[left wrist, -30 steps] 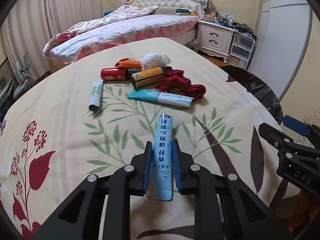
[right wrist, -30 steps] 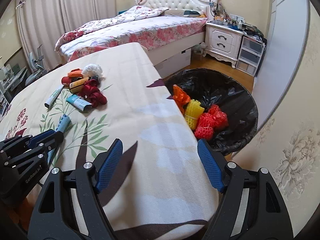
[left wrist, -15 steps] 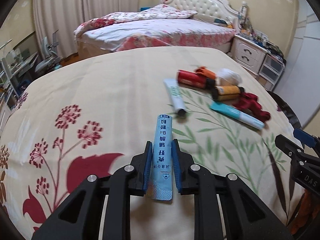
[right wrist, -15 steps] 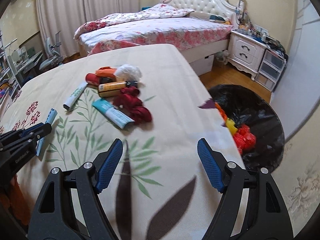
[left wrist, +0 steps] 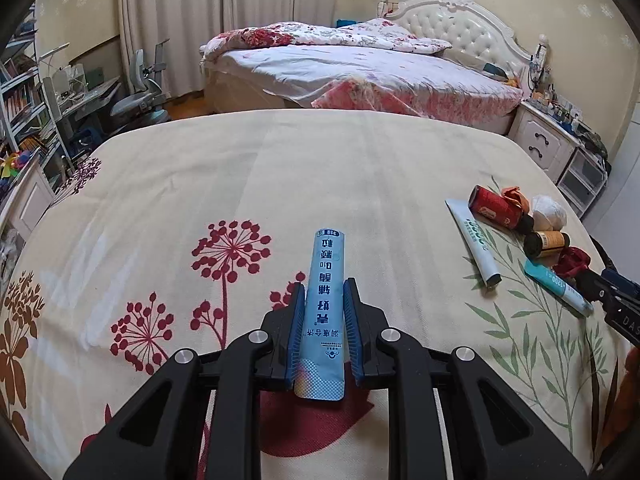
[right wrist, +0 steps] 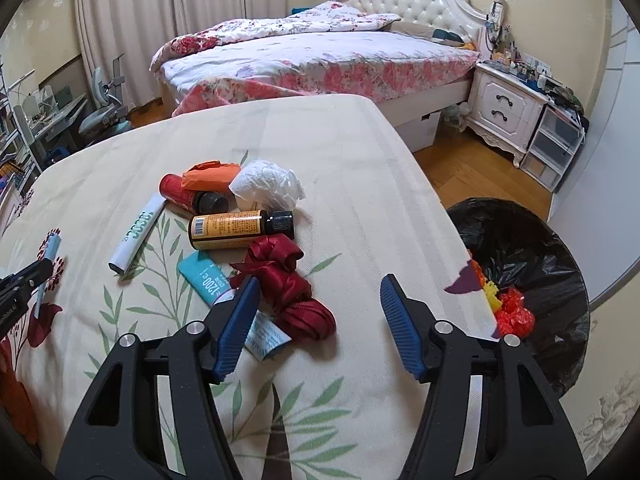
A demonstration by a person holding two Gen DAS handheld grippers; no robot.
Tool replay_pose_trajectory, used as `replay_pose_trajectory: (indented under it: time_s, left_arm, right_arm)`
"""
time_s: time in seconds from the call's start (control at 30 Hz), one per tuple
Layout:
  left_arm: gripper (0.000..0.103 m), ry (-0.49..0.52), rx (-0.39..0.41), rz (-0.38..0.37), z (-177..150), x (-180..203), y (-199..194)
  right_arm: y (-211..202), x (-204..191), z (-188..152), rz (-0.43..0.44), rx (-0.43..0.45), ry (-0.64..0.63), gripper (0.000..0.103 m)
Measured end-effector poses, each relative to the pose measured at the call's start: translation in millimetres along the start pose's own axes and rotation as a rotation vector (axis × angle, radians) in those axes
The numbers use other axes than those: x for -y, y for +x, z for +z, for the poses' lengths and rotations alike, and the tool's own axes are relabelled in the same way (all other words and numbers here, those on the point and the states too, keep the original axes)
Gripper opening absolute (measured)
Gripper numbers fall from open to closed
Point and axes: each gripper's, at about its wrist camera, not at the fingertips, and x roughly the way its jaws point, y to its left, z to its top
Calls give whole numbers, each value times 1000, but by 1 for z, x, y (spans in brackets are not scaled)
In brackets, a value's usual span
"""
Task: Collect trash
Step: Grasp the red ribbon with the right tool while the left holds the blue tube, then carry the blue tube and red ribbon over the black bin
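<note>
On the floral tablecloth point(right wrist: 360, 168), left to right:
left gripper point(left wrist: 323, 308): clamped on a light blue sachet point(left wrist: 326, 280), held above the cloth at the far left, well apart from the bin. Picked, not yet binned.
white tube point(right wrist: 138, 234): lying flat, untouched.
red bottle point(right wrist: 180, 192) + orange wrapper point(right wrist: 212, 174): touching each other, untouched.
amber bottle point(right wrist: 232, 229): on its side, black cap toward the bin, untouched.
crumpled white paper point(right wrist: 268, 184): just behind the amber bottle, untouched.
teal tube point(right wrist: 208, 278): partly under the red ribbon point(right wrist: 292, 292).
right gripper point(right wrist: 316, 320): jaws closing, nothing between them but bare cloth; ribbon lies just beside its left finger.
black-lined trash bin point(right wrist: 520, 232): off the table's right edge, holds orange, yellow and red mesh pieces already.
progress: early-to-mid by my read; some items binned, one in hand, seven still on the cloth.
</note>
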Motion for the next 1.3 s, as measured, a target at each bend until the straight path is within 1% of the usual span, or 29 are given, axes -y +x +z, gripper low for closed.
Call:
replay_pose_trajectory:
  time_s: [0.13,0.2,0.23,0.3,0.53,0.73,1.03,1.3]
  left_arm:
    - [21,-4,-2,-4,1,-2,3]
    - [21,-5,-4,-9,1,-2,3]
    - [21,-6,-6,-11,1,-2,4]
    - [21,-5,-6,-17,1,-1,4]
    - [21,6,12,-49,2,7,-2]
    - [21,39,45,-101,3,34,-13]
    - [21,129,93,-205,5,98,-30]
    - [21,231,132,-302,8,168,-41]
  right_arm:
    - [10,-4,0,17,-37,-7,43]
    - [11,-4,-1,25,-45,-5,33]
    - [10,-4,-1,22,-42,-8,32]
    - [8,-4,-1,28,-41,-6,25]
    - [-4,3,-3,11,-8,9,24]
    - [-19,24,-6,-25,30,51,24]
    - [-42,76,-10,-128,95,139,24]
    - [-54,127,-13,-239,137,215,24]
